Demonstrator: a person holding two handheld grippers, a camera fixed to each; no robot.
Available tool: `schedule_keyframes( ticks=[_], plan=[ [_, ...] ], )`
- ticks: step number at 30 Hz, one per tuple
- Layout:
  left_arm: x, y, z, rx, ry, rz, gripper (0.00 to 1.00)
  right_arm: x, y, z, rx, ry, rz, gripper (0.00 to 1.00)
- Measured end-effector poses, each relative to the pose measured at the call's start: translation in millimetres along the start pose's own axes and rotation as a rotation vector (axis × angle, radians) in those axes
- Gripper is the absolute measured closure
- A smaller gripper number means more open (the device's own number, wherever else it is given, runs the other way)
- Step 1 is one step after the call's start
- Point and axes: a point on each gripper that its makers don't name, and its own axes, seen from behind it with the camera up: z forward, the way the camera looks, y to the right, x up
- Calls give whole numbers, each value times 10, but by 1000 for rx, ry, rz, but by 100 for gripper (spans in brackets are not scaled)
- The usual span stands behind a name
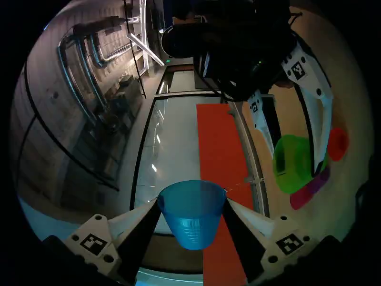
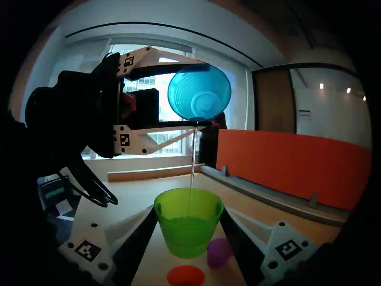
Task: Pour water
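1. Pale wooden table (image 2: pixel 138 195) lies under both tongs, with a bright window (image 2: pixel 143 81) behind it and an orange partition (image 2: pixel 295 164) along one edge.
2. Left gripper (image 1: pixel 192 202) is closed partway, both fingers pressing the sides of the blue cup (image 1: pixel 193 214). The right gripper view shows that cup held high and tipped over.
3. Right gripper (image 2: pixel 189 209) is likewise closed partway, its fingers clamped on either side of the upright green cup (image 2: pixel 189 226), which has water in its lower part.
4. A thin stream of water (image 2: pixel 193 157) drops from the blue cup's lower rim into the green cup's mouth, with open air between the two rims.
5. Purple cup (image 2: pixel 219 251) and red cup (image 2: pixel 185 275) sit just beside the green cup's base, between the right gripper's fingers.
6. Open tabletop stretches toward the window; the partition stands well apart from the cups.
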Motion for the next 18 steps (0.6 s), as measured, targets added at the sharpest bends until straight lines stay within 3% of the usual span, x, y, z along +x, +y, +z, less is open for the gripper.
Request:
schedule_keyframes(
  ticks=[18],
  plan=[
    [55,30,-19,13,8,16,13,11,-2,17,2,1,0,9]
  ],
)
